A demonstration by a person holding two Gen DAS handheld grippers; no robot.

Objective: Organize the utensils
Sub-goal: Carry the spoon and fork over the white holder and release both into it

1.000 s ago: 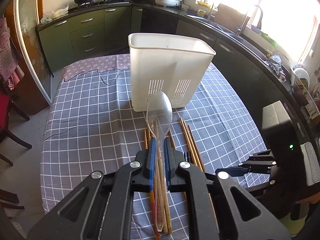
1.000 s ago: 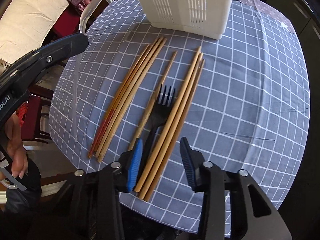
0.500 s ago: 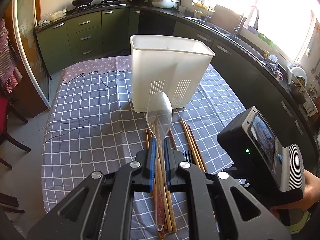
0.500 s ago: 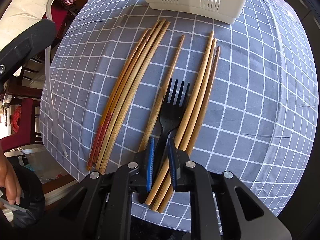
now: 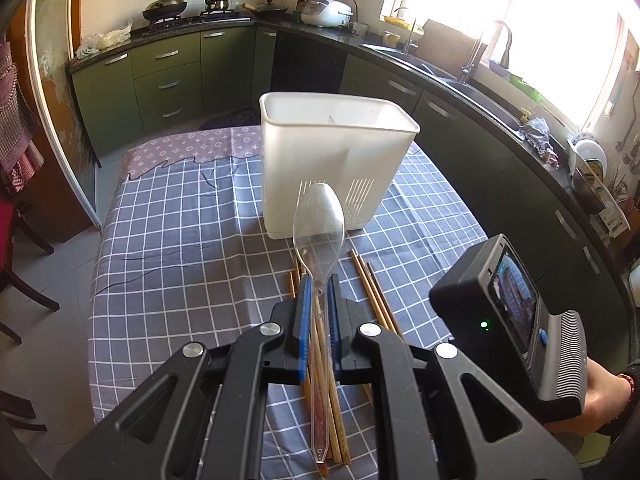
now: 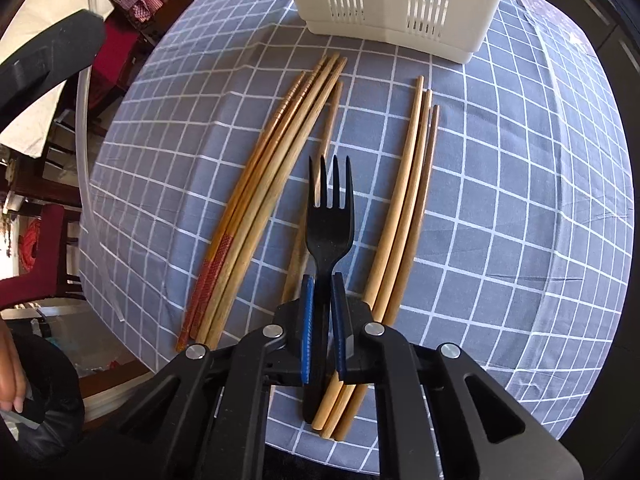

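Observation:
My left gripper (image 5: 319,286) is shut on a clear plastic spoon (image 5: 319,224), held above the table with its bowl pointing at the white utensil caddy (image 5: 334,160). My right gripper (image 6: 321,280) is shut on the handle of a black plastic fork (image 6: 330,216) and holds it lifted over the chopsticks. Several wooden chopsticks lie on the checked cloth: a left bundle (image 6: 276,168) and a right trio (image 6: 412,200). The caddy's slotted base shows at the top of the right wrist view (image 6: 396,4). The right gripper's body (image 5: 508,320) shows in the left wrist view.
The table with the grey checked cloth (image 5: 168,240) stands in a kitchen. Green cabinets (image 5: 168,80) and a dark counter with a sink (image 5: 472,80) run behind and to the right. A red chair (image 6: 36,260) stands past the table's left edge.
My right gripper closed on the black fork and lifted it off the cloth. My left gripper has stayed shut on the spoon and risen slightly.

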